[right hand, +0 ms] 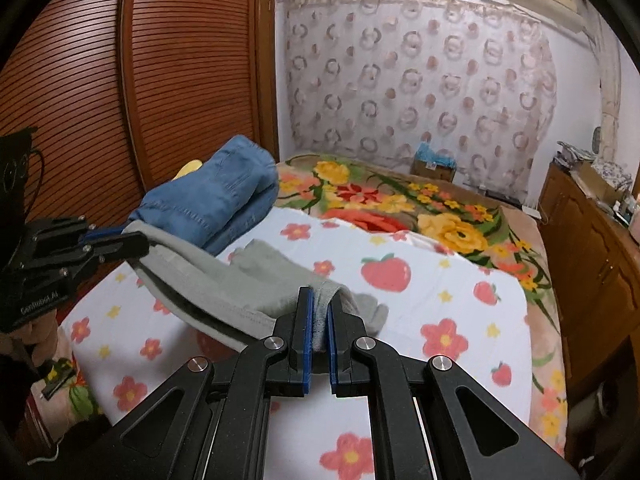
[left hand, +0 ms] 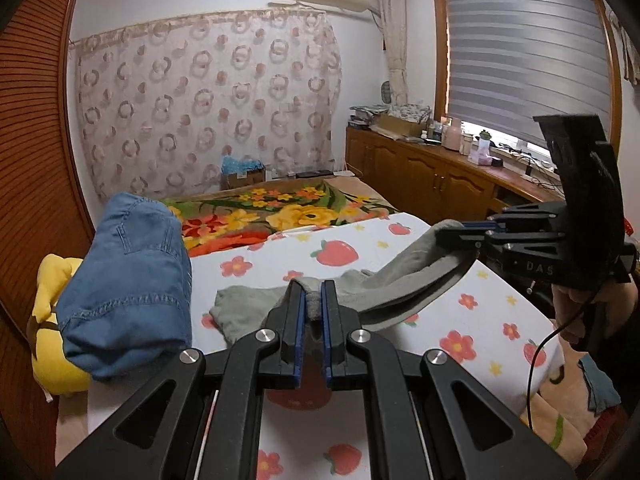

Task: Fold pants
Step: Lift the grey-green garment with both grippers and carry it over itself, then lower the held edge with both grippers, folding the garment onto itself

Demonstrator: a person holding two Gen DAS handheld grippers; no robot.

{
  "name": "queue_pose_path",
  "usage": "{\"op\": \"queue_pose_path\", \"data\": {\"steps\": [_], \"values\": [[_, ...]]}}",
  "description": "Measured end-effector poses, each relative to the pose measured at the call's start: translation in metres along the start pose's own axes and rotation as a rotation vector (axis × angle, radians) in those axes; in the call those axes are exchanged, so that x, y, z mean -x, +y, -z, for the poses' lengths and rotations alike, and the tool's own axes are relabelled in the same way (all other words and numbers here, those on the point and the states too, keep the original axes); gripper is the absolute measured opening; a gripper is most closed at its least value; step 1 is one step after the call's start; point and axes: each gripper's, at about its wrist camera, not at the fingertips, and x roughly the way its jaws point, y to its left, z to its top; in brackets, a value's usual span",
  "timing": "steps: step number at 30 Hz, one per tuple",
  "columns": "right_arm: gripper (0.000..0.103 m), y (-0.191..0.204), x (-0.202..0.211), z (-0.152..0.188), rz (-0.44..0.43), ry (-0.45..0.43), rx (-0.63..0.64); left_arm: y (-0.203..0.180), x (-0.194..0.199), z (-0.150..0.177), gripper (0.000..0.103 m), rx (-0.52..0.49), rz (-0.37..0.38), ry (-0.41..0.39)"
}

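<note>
Grey pants hang stretched between my two grippers above a white sheet with strawberries and flowers. My left gripper is shut on one end of the grey fabric. My right gripper is shut on the other end; it shows in the left wrist view at the right. In the right wrist view the pants sag in a band from my left gripper to the right one, with a loose part resting on the sheet.
Folded blue jeans lie at the left on a yellow plush toy. A floral blanket covers the far bed. A slatted wooden wardrobe stands left, a wooden cabinet with clutter stands right under the window.
</note>
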Motion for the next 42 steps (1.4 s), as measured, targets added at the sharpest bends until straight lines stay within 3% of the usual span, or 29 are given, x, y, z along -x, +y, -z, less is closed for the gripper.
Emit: {"op": "queue_pose_path", "data": {"steps": [6, 13, 21, 33, 42], "values": [[0.006, -0.002, 0.023, 0.018, -0.015, 0.015, -0.011, -0.005, 0.016, 0.009, 0.008, 0.009, 0.029, 0.001], [0.006, 0.009, 0.040, 0.049, -0.061, 0.031, -0.037, -0.009, 0.032, 0.053, 0.008, 0.065, 0.045, 0.031], [0.006, 0.015, 0.041, 0.069, -0.057, 0.060, -0.038, -0.011, 0.033, 0.088, 0.008, 0.111, 0.060, 0.089], [0.006, 0.016, 0.040, 0.086, -0.067, 0.106, -0.099, -0.019, 0.035, 0.108, 0.008, 0.107, 0.076, 0.119], [0.006, 0.017, 0.054, 0.084, -0.067, 0.087, -0.104, -0.029, 0.051, 0.105, 0.008, 0.100, 0.095, 0.093]]}}
